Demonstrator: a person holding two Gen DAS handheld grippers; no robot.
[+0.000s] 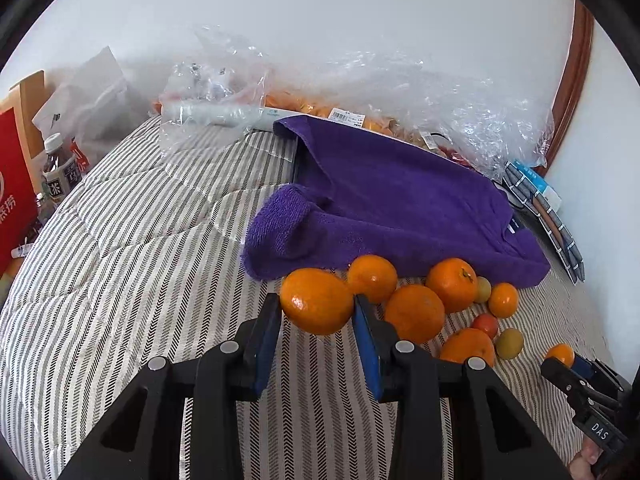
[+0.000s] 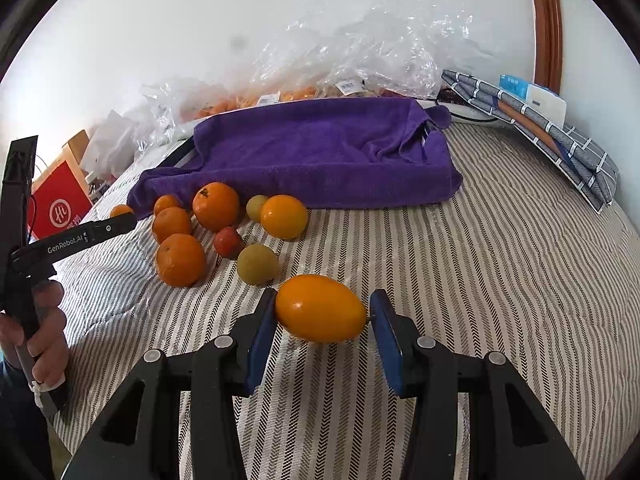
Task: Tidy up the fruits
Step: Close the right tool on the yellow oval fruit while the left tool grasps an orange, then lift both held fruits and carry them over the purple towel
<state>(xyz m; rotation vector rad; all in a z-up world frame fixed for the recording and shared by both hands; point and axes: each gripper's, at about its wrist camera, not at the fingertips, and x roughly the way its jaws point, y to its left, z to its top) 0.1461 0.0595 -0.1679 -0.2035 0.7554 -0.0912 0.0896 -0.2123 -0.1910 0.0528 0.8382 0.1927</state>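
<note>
My left gripper point(image 1: 316, 314) is shut on a round orange point(image 1: 316, 300), its blue pads pressing both sides just in front of a purple towel point(image 1: 400, 208). To its right a loose heap lies on the striped bedcover: several oranges point(image 1: 414, 312), two greenish fruits point(image 1: 509, 343) and a small red one point(image 1: 485, 324). My right gripper point(image 2: 322, 316) is shut on an oval yellow-orange fruit point(image 2: 320, 308), held a little above the cover, right of the heap point(image 2: 180, 260). In the right wrist view the left gripper point(image 2: 124, 218) shows at the left, with a hand point(image 2: 44, 320) on its handle.
The purple towel point(image 2: 320, 148) is draped over a flat box-like shape. Crumpled clear plastic bags point(image 1: 400, 92) with more fruit lie behind it against the wall. A red carton point(image 1: 16, 200) and bottle point(image 1: 60, 168) stand at the left, folded checked cloth point(image 2: 560, 144) at the right.
</note>
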